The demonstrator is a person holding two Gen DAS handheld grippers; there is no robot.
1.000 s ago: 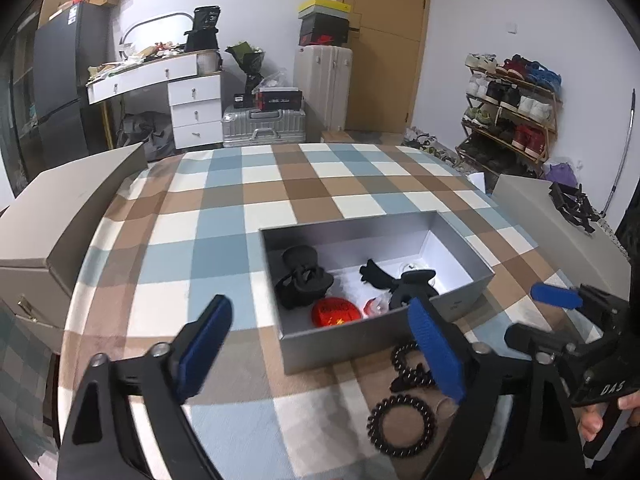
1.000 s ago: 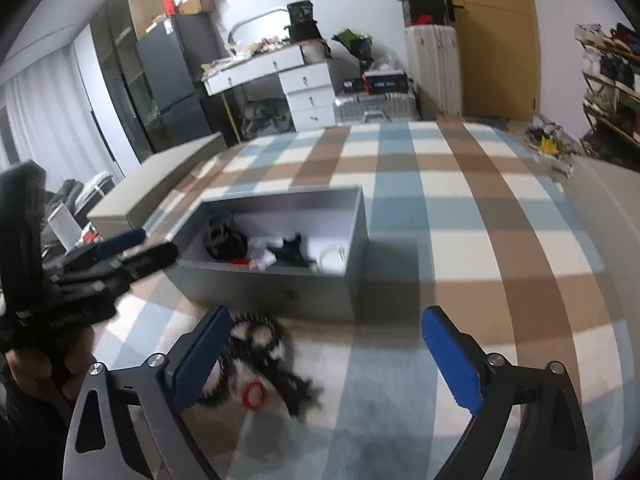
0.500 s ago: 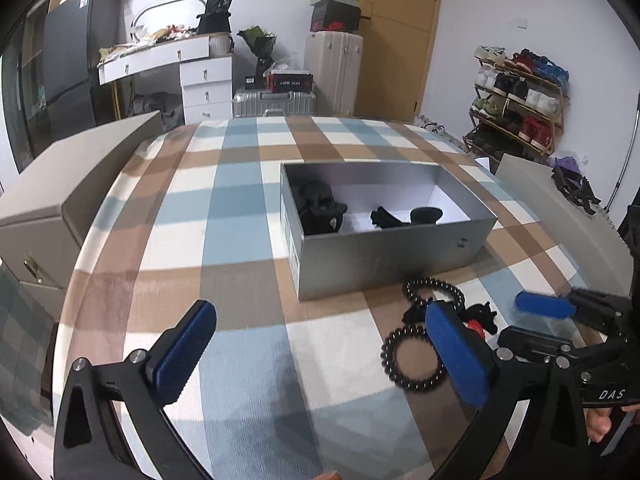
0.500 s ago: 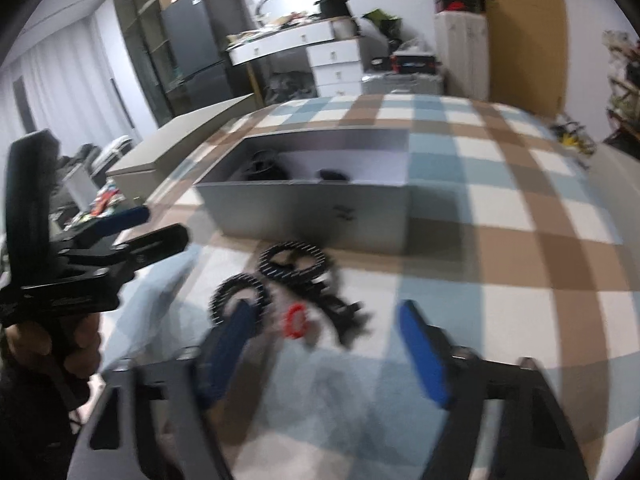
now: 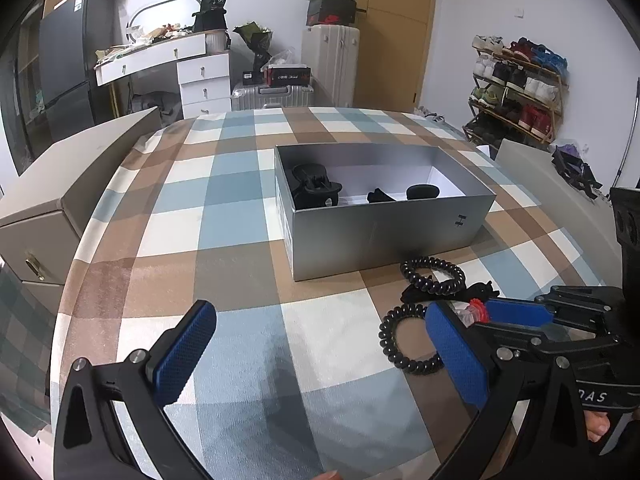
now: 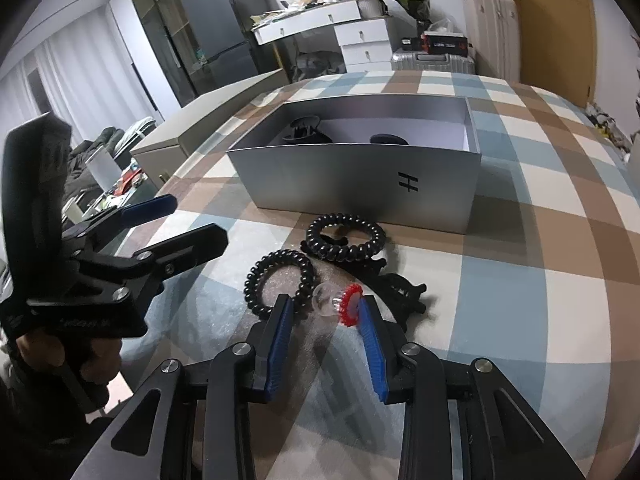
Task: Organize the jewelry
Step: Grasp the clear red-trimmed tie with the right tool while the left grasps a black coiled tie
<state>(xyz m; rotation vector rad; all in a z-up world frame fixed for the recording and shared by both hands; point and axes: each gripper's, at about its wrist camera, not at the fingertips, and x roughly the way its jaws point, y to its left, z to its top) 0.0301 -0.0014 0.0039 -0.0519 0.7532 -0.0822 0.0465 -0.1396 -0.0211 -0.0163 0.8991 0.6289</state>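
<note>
A grey open box (image 5: 384,236) (image 6: 360,184) sits on the checked tablecloth and holds black hair clips (image 5: 316,188). In front of it lie two black spiral hair ties (image 6: 346,236) (image 6: 280,280), a black claw clip (image 6: 396,292) and a small clear piece with a red toothed ring (image 6: 340,302) (image 5: 474,312). My right gripper (image 6: 326,312) has its jaws partly closed around the red-ringed piece, the right pad touching it. My left gripper (image 5: 320,344) is wide open and empty, left of the hair ties.
A beige box lid (image 5: 72,184) lies at the table's left edge. Another beige lid (image 5: 532,168) lies at the right. Beyond the table are a desk, suitcases, a fridge and a shoe rack.
Both grippers dropped lower toward the table in front of the box. My right gripper narrowed its jaws around the red-ringed piece.
</note>
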